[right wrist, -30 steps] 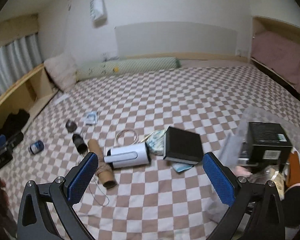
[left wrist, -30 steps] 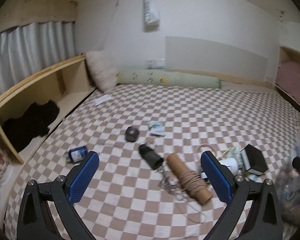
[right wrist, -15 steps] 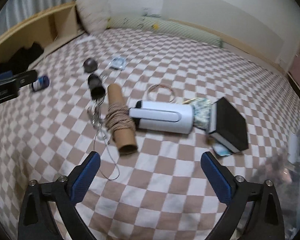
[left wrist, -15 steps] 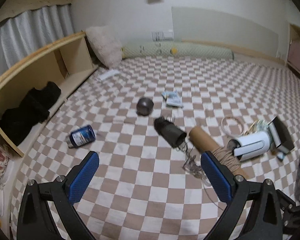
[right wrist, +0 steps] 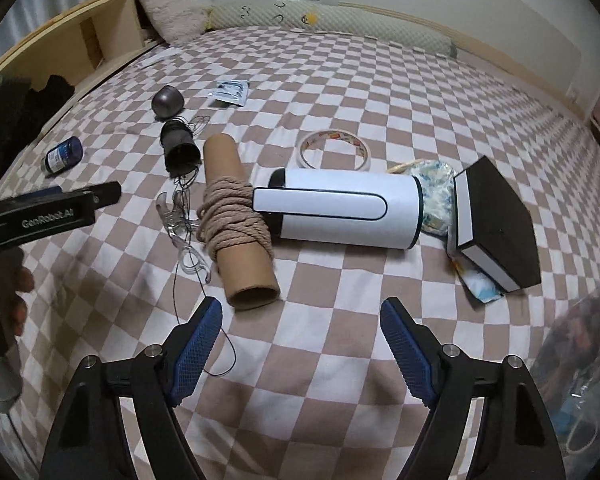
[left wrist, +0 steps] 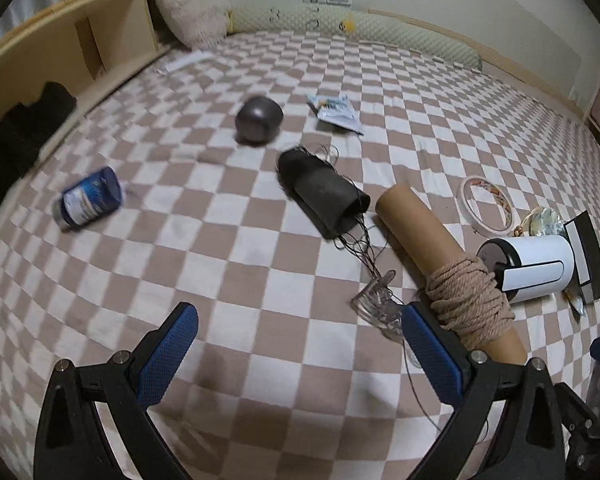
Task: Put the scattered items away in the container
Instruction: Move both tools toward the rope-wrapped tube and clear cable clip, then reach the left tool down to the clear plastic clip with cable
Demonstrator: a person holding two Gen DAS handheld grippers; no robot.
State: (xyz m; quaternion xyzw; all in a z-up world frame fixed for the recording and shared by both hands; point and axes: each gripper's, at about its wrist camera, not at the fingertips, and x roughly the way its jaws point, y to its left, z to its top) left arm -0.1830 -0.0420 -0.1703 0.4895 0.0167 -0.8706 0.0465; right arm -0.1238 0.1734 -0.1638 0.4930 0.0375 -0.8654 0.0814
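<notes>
- Right gripper (right wrist: 300, 344) hovered over the bed (right wrist: 340, 360) — jaws closing, nothing between; cardboard tube (right wrist: 240, 232) at eleven o'clock.
- Left gripper (left wrist: 296, 350) — jaws apart, empty.

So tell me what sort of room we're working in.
Most likely a bedroom: the items lie on a wide bed with a checkered sheet, a fluffy pillow and long bolster sit against the wall, and a wooden shelf unit runs alongside.

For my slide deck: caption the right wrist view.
Right gripper, jaws closing on nothing, above a rope-wound cardboard tube and white dispenser on a checkered bed.
</notes>
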